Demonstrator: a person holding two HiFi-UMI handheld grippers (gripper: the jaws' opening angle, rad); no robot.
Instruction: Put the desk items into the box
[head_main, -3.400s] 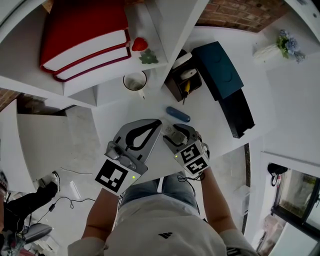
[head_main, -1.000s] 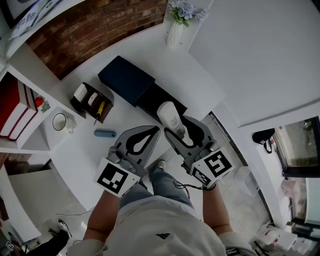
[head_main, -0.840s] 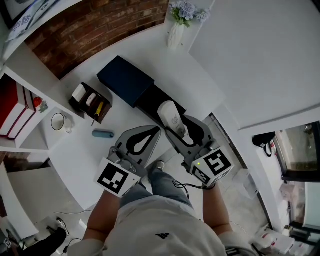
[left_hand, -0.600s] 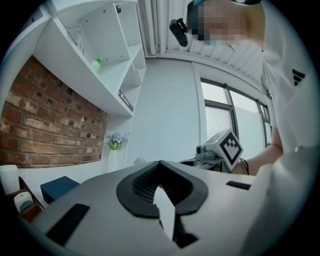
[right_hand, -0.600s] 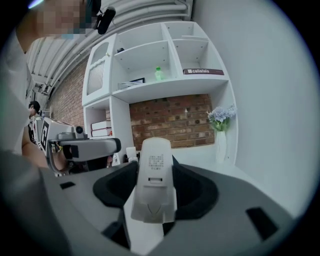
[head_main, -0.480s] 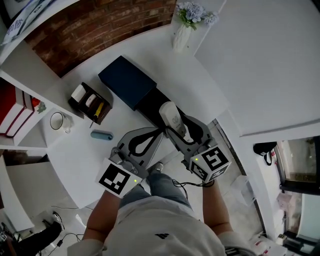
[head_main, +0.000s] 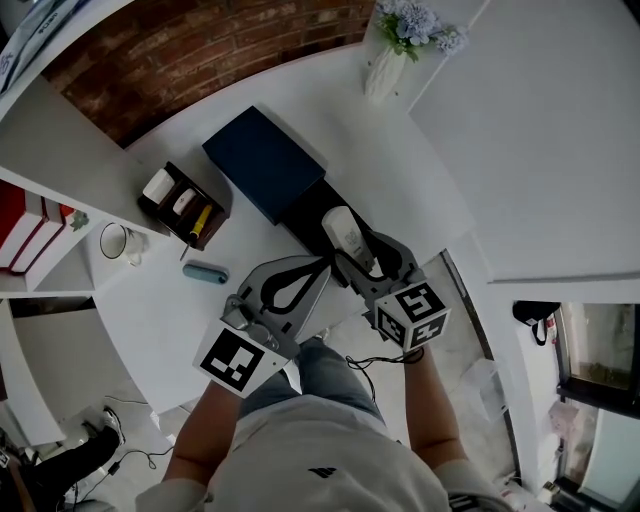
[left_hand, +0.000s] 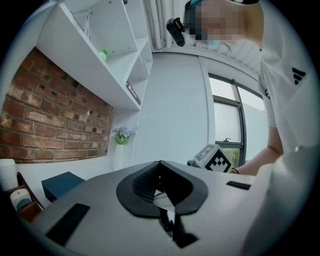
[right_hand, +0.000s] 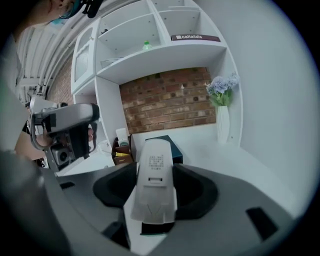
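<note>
Right tongs (head_main: 362, 252) clamp a white handheld device (head_main: 343, 232) at the open black box (head_main: 308, 212) on the white desk (head_main: 390, 160).
The device's far end overlaps the box's dark interior. A dark blue lid (head_main: 263, 162) lies against the box's far side. Left tongs (head_main: 318, 264) sit just beside the right pair, tips together and empty. Further left on the desk are a brown organiser (head_main: 185, 203), a blue oblong item (head_main: 205, 273) and a white mug (head_main: 120, 241). A vase of pale flowers (head_main: 390, 60) stands at the far edge.
</note>
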